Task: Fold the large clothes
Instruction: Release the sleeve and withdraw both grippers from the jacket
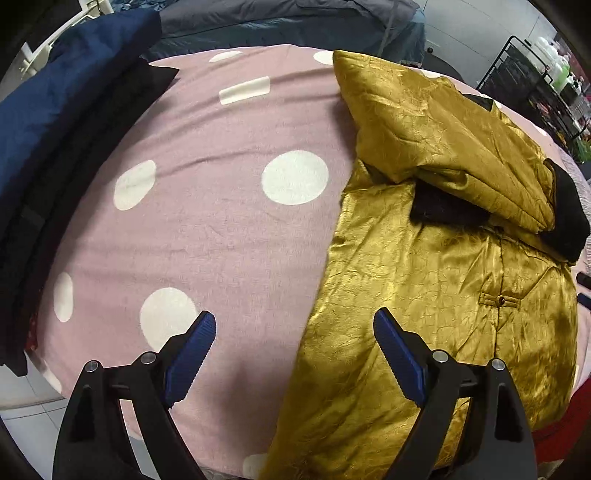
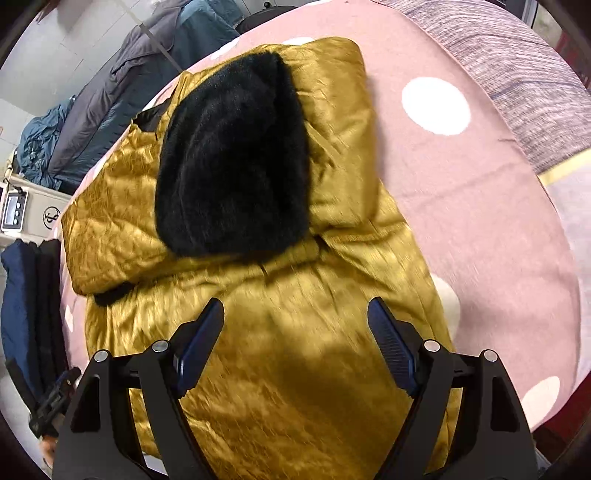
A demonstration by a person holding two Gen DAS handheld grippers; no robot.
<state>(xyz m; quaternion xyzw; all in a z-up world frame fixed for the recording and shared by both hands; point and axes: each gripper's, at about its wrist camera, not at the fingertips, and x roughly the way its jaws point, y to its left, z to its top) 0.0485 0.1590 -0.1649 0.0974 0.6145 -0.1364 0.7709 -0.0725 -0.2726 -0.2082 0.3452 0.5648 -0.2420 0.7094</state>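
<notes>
A shiny gold padded jacket (image 1: pixel 436 280) with black fur cuffs (image 2: pixel 232 155) lies on a pink sheet with white dots (image 1: pixel 207 206). Both sleeves are folded across its body. My left gripper (image 1: pixel 295 354) is open and empty, hovering above the jacket's left edge near the hem. My right gripper (image 2: pixel 295 339) is open and empty, just above the jacket's lower body (image 2: pixel 295 332). The left gripper also shows at the lower left of the right wrist view (image 2: pixel 55 398).
A stack of folded dark blue and black clothes (image 1: pixel 62 122) lies along the left side of the sheet. Blue-grey bedding (image 1: pixel 280 22) is heaped beyond the far edge. A black wire rack (image 1: pixel 532 81) stands at the far right. A grey knit fabric (image 2: pixel 509 74) lies to the right.
</notes>
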